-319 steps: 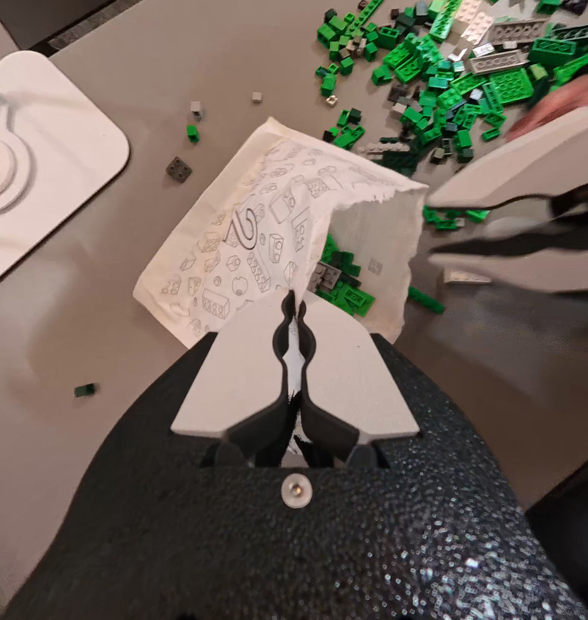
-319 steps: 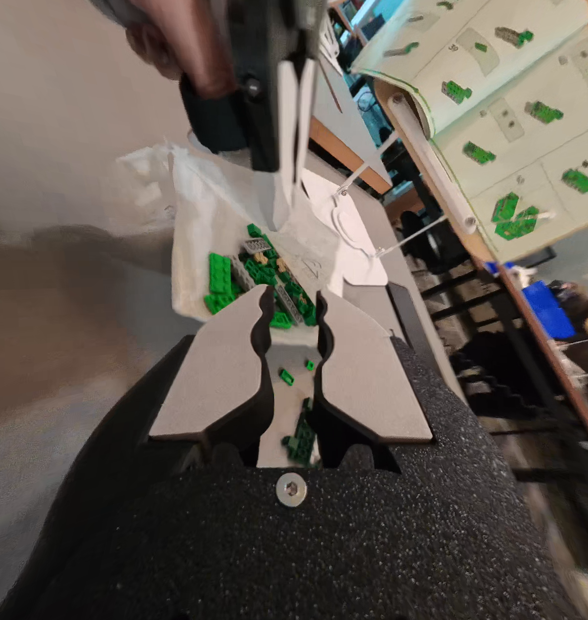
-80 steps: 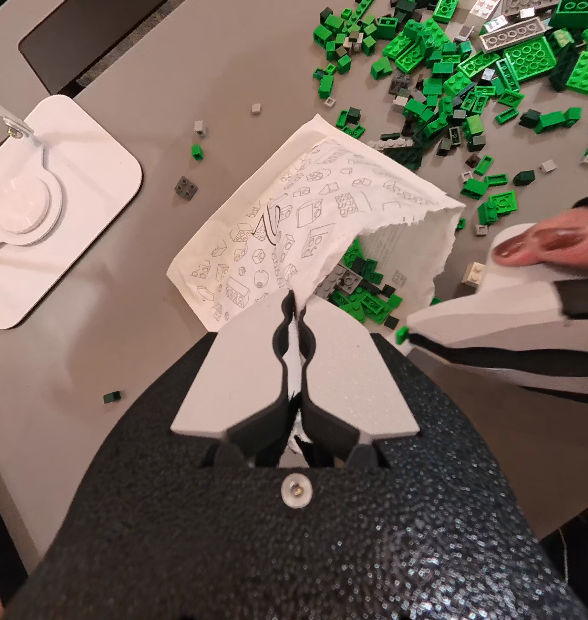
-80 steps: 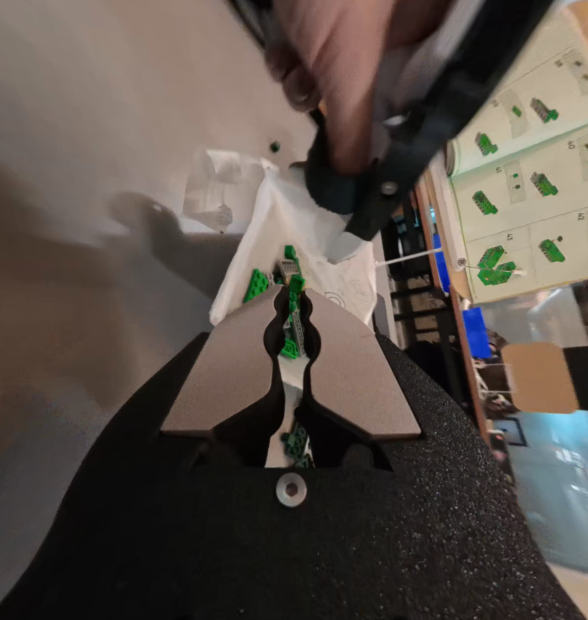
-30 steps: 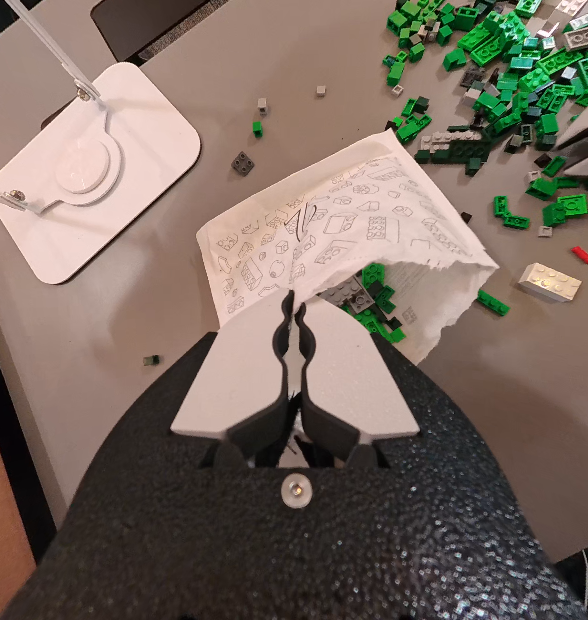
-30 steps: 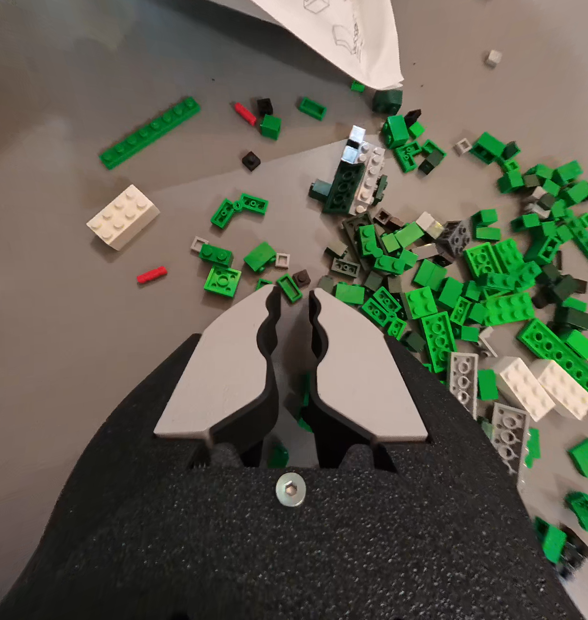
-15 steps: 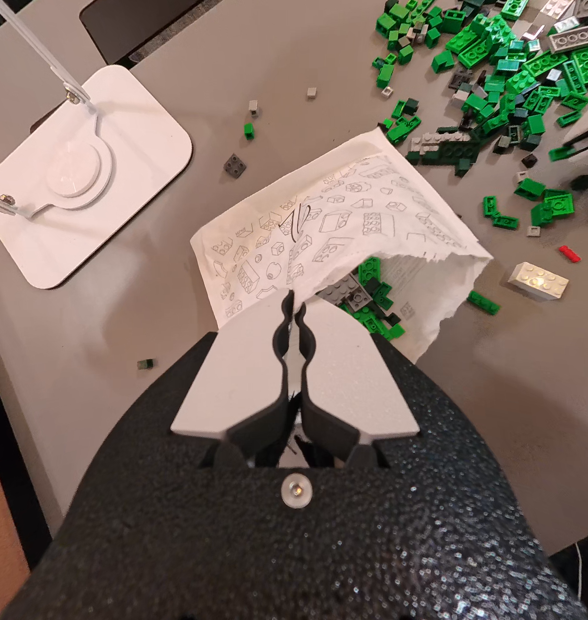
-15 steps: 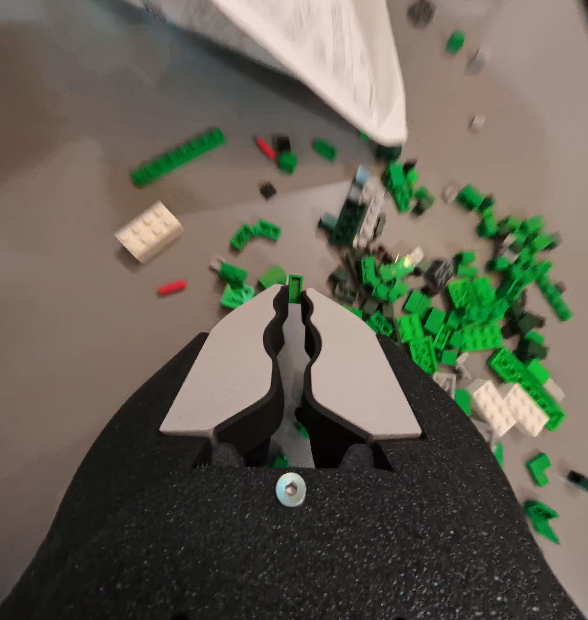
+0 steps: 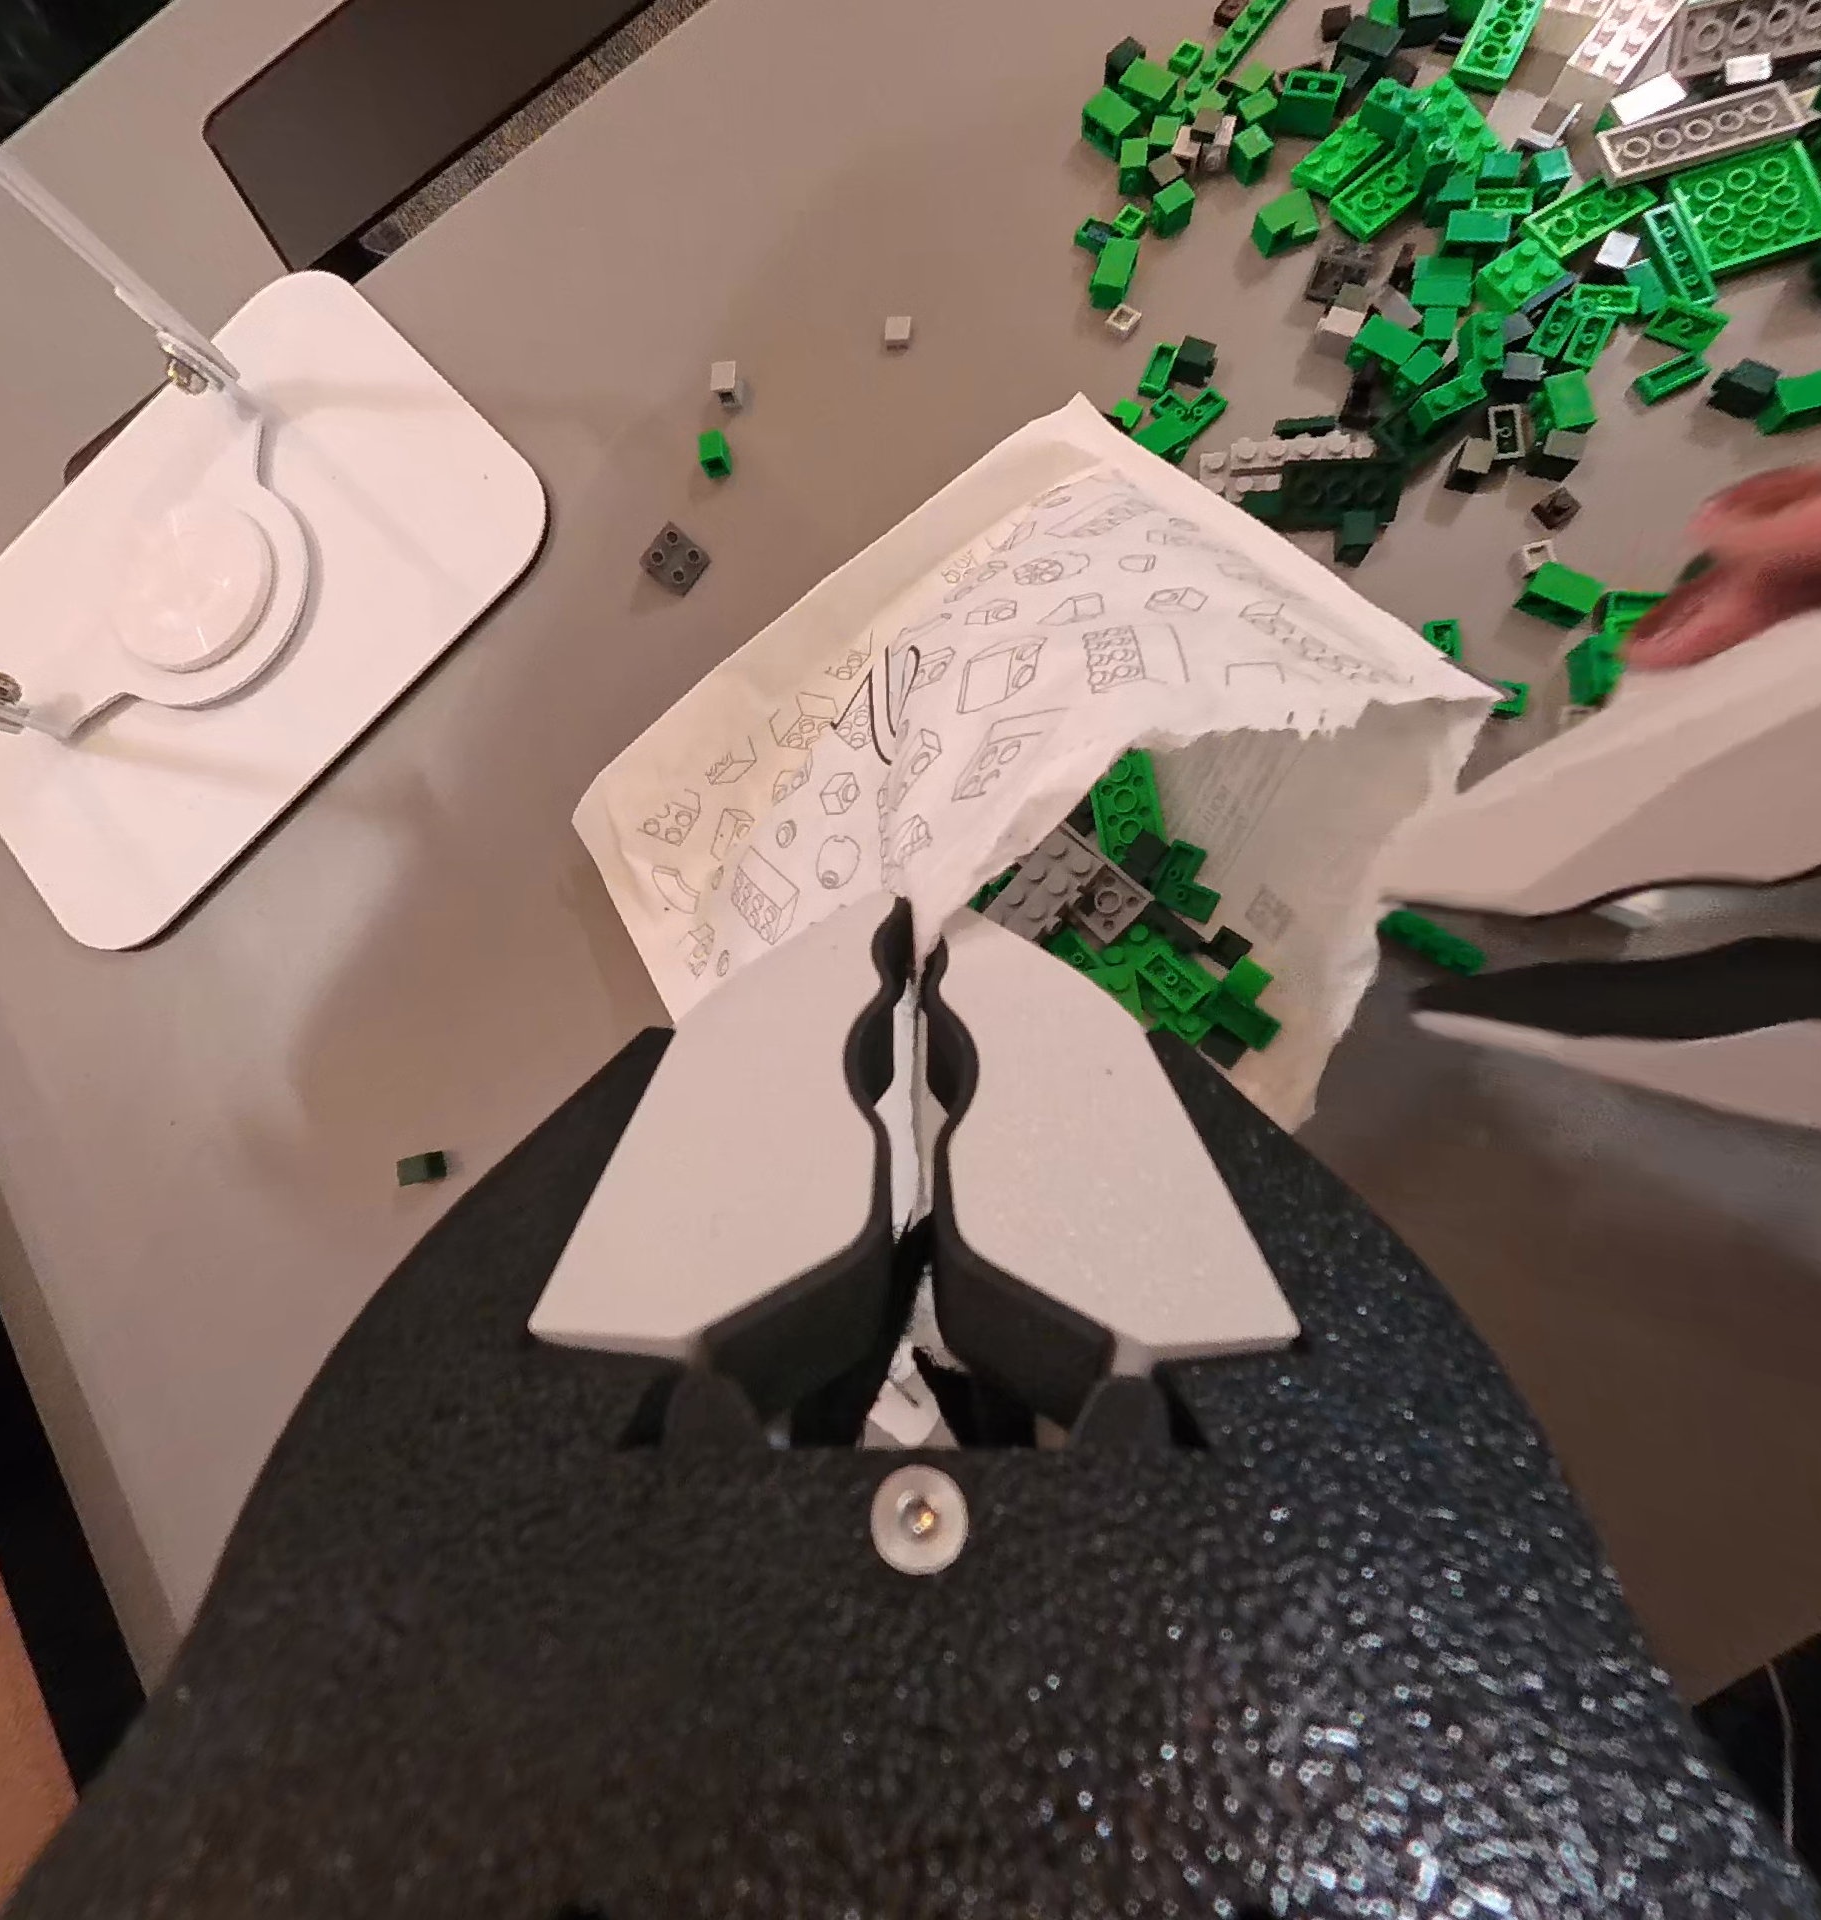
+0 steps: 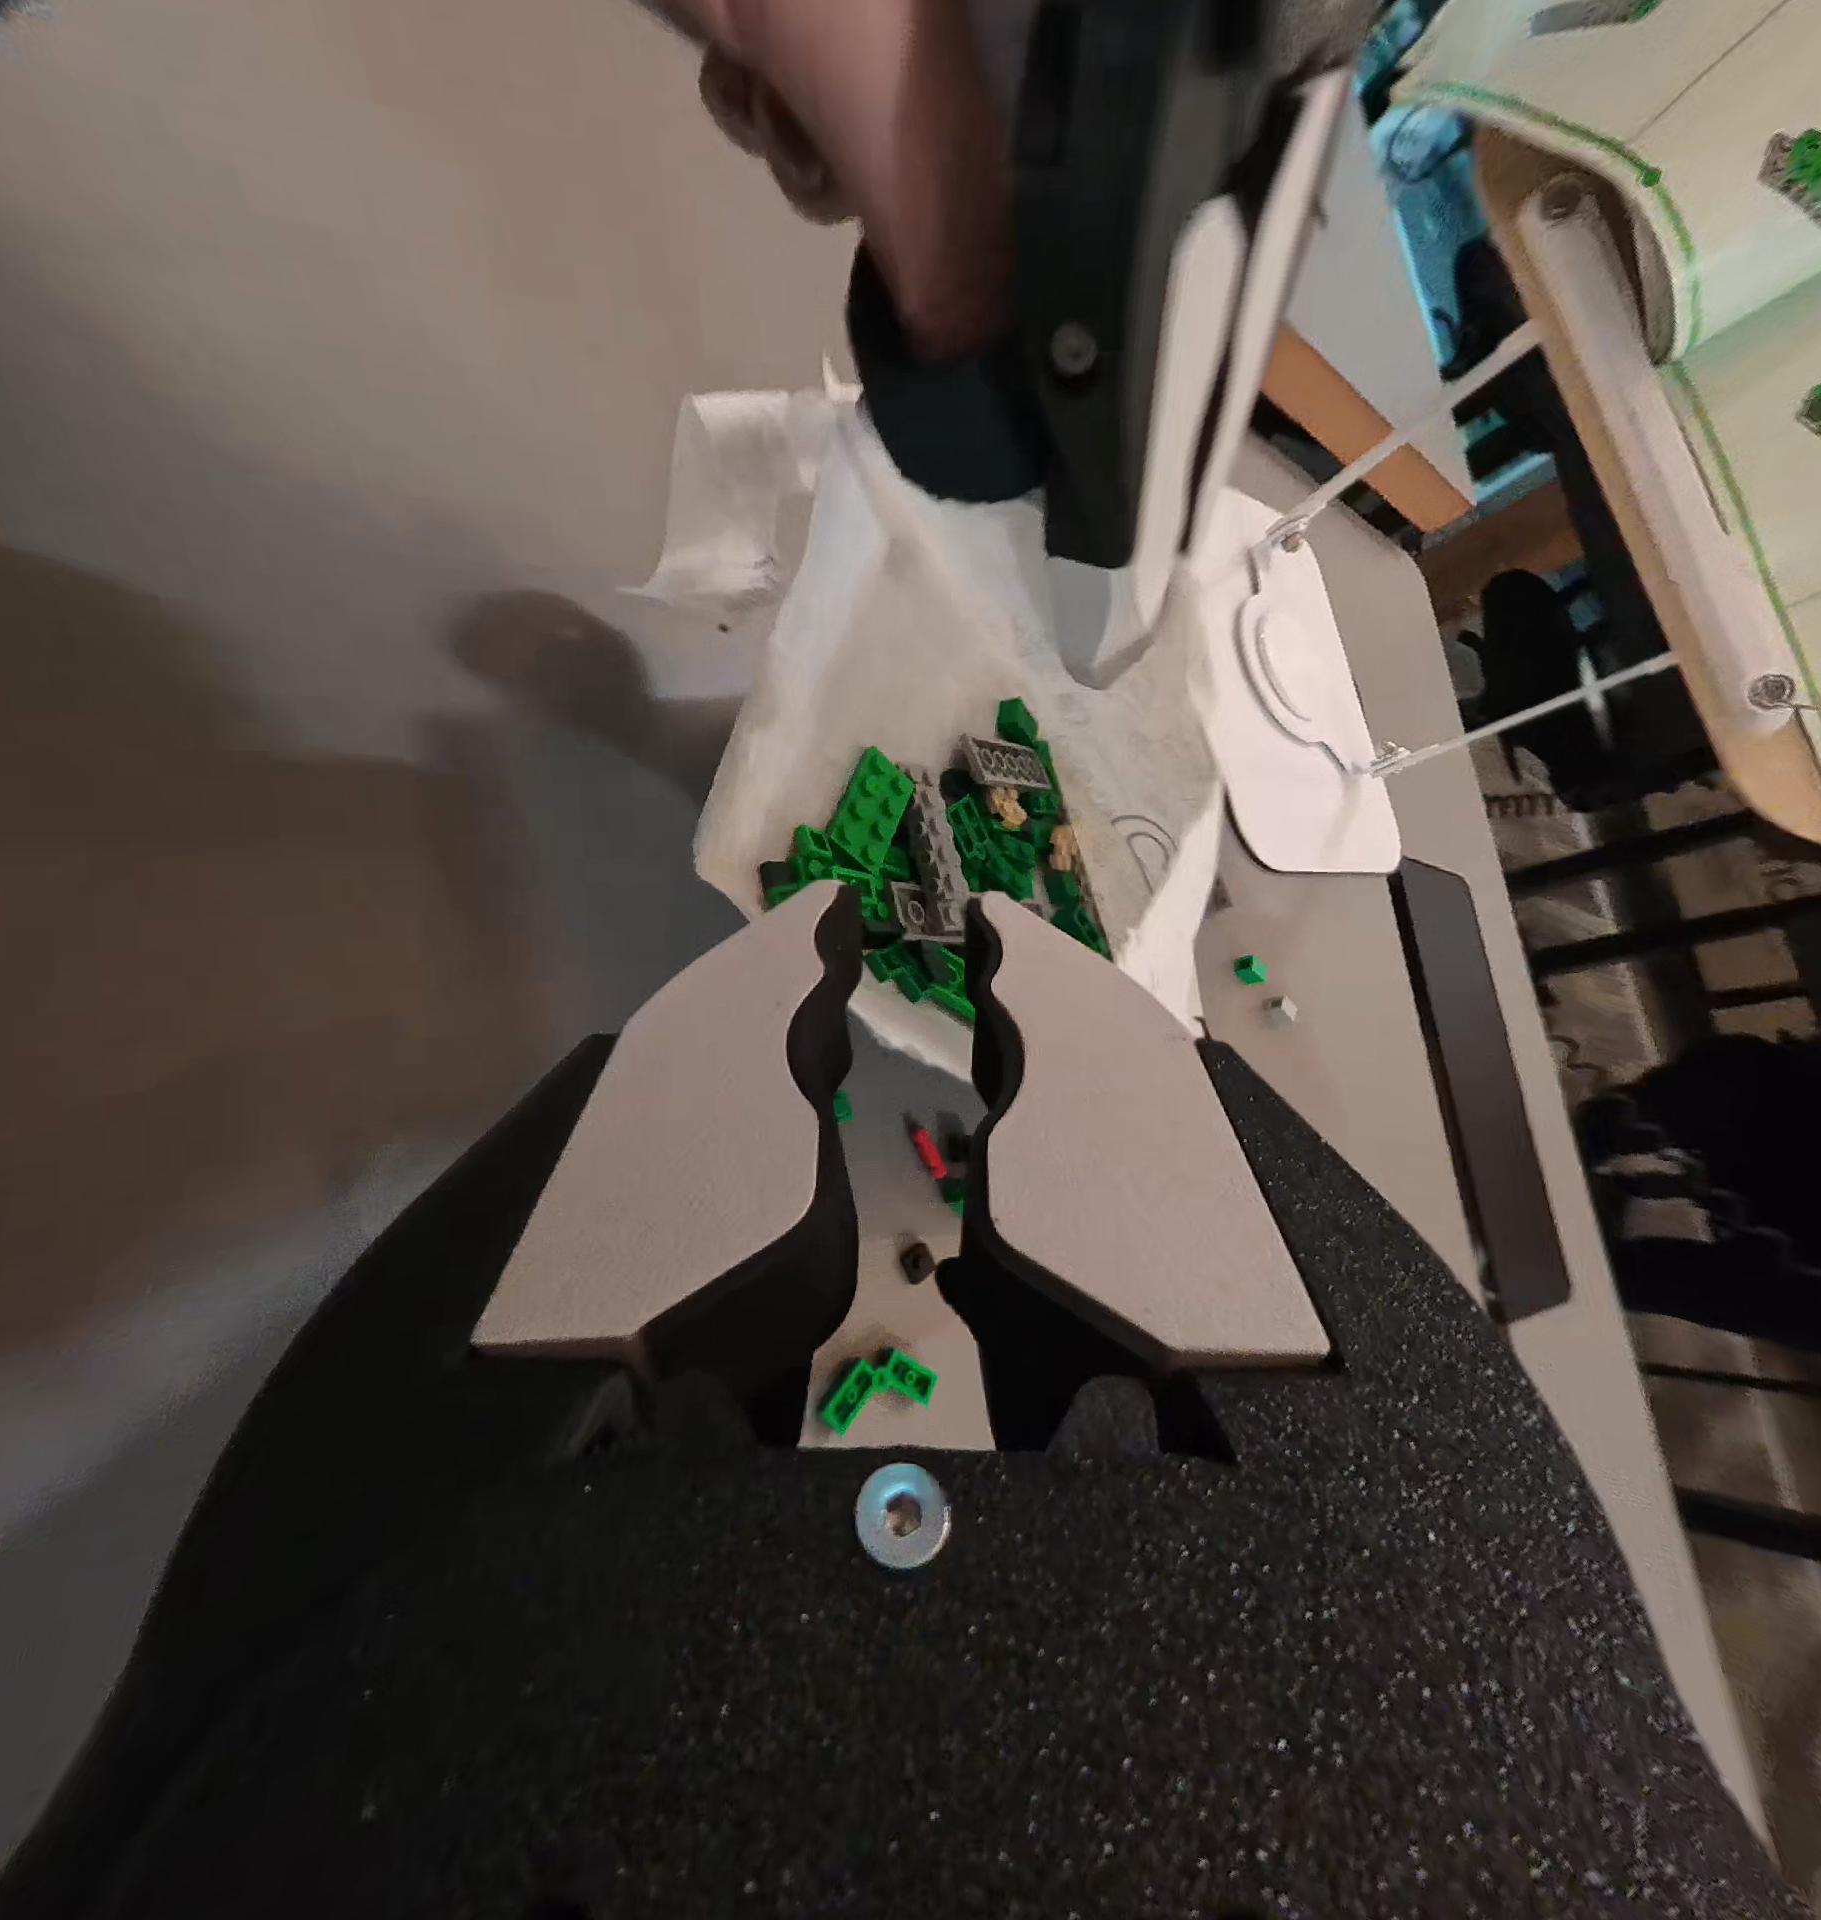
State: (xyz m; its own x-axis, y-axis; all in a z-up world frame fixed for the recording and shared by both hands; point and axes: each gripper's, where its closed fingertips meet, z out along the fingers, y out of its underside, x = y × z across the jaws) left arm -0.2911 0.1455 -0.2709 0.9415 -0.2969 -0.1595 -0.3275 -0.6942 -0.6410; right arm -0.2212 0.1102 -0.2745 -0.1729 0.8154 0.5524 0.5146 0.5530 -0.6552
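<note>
My left gripper (image 9: 911, 914) is shut on the torn top edge of a white printed paper bag (image 9: 1041, 665) and holds its mouth lifted open. Green and grey bricks (image 9: 1145, 914) lie inside the bag. My right gripper (image 10: 906, 914) is open and empty, its fingertips right at the bag's mouth (image 10: 885, 623), just over the bricks inside (image 10: 937, 821). In the left wrist view the right gripper (image 9: 1405, 966) shows blurred at the bag's right side. In the right wrist view the left gripper (image 10: 1124, 613) and a hand hold the bag's top.
A wide pile of loose green, grey and white bricks (image 9: 1508, 208) lies at the back right. A white stand base (image 9: 210, 582) sits at the left, carrying an open instruction booklet (image 10: 1716, 260). Stray small pieces (image 9: 674, 556) and a red piece (image 10: 925, 1148) lie on the grey table. There is about 8 cm between the tips of the two grippers.
My right gripper swung from the loose pile to the bag's mouth with a small green brick at its tips; it is now open without it. My left gripper kept its hold.
</note>
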